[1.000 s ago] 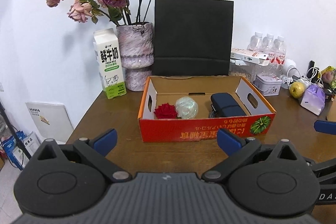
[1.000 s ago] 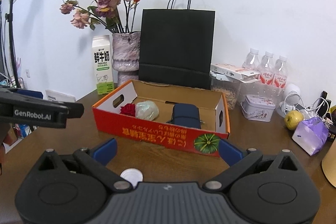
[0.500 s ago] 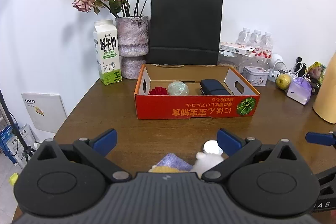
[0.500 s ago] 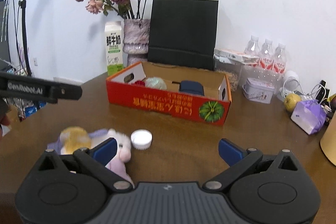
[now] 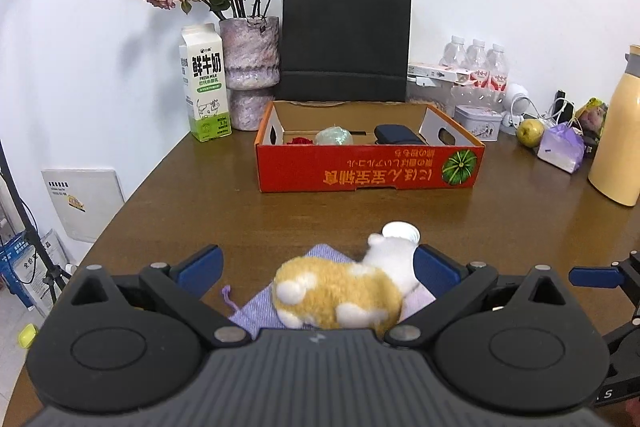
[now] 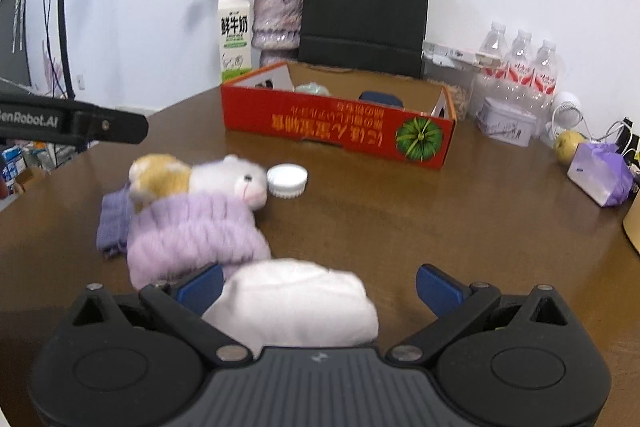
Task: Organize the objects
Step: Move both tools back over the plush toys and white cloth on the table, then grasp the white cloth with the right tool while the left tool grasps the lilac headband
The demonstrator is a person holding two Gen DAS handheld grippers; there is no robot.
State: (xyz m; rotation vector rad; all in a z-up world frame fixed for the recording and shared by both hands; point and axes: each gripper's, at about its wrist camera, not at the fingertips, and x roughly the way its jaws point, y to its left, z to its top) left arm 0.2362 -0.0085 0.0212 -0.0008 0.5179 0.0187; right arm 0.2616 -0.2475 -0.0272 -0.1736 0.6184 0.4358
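Presently both your grippers are wide open and hold nothing. Left gripper point(image 5: 316, 267) hangs low over the plush hamster point(image 5: 344, 291), which lies on a purple cloth point(image 5: 260, 301) on the desk point(image 5: 200, 203), jaws either side of it, apparently lined up to grasp. Right gripper point(image 6: 318, 285) sits over a white bundle point(image 6: 296, 303). Red box point(image 5: 368, 171), behind, is the likely destination.

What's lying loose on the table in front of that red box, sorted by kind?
Plush toys: 1, the hamster
Purple fabric items: 2, the fuzzy band and the flat cloth
White cloth bundles: 1
White lids: 1
Total: 5
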